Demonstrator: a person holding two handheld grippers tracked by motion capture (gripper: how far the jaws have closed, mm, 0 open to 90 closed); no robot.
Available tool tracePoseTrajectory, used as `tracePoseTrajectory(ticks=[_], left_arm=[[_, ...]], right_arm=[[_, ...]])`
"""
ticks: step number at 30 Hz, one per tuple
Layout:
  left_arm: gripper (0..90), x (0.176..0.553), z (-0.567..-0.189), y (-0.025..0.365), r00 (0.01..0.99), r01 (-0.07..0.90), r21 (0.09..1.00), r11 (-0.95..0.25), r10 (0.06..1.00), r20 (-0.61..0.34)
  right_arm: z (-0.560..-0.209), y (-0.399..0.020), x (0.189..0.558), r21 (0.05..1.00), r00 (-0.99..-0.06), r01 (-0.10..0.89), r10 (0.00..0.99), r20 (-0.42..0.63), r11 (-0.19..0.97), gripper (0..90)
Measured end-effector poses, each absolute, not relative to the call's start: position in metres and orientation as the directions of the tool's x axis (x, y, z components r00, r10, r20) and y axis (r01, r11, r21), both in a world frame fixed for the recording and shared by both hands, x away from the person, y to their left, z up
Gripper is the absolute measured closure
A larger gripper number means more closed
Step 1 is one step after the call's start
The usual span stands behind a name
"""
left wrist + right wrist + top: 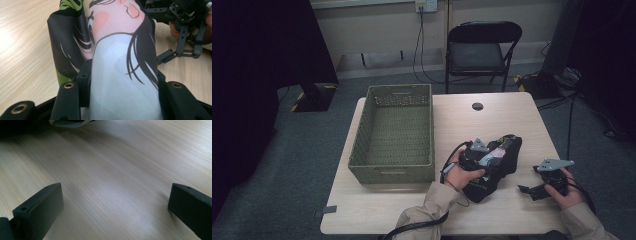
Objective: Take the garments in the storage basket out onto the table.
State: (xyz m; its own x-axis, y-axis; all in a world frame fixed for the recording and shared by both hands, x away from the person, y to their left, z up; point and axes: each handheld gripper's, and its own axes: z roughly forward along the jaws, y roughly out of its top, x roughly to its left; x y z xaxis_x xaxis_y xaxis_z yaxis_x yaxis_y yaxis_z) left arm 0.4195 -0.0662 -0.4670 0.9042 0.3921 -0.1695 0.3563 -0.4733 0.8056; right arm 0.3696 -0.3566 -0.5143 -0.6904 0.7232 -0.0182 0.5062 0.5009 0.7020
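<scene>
- The soft black fabric pouch printed with a cartoon face in pink, white and green [497,162] is lying on the right half of the table, just to the right of the basket's near corner, and it looks to be the thing being picked up.
- The pale wooden table [507,120] is bearing everything, and its bare right side is giving both hands room to work.
- The olive-green woven rectangular basket [393,131] is sitting open and empty on the table's left half, likely waiting as the place the pouch is going into; that is a judgement from its position.
- The left gripper [479,155] is pressing down over the pouch; in the left gripper view its jaws are closing in on either side of the printed cloth [120,75], pinching a bulging fold between them, probably so that the limp fabric is lifting as one bunch instead of sliding out.
- The right gripper [539,189] is resting low over the table near the pouch's right side, apart from it; its jaws are standing wide with bare wood [112,182] between them, gripping nothing, seemingly keeping ready to steady the pouch.
</scene>
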Motion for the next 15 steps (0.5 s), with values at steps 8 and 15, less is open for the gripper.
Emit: tracePoseTrajectory(ticks=[8, 15], left_arm=[[51.0, 0.4195, -0.4718, -0.0693, 0.905, 0.352, 0.801, -0.485, 0.394, -0.159], [50.5, 0.4192, -0.4776, -0.0722, 0.906, 0.348, 0.792, -0.502, 0.397, -0.147]], right_arm=[[-0.5143, -0.3566, 0.3696, 0.702, -0.690, 0.506, 0.723, -0.018, 0.501, 0.0], [-0.5143, -0.3566, 0.3696, 0.702, -0.690, 0.506, 0.723, -0.018, 0.501, 0.0]])
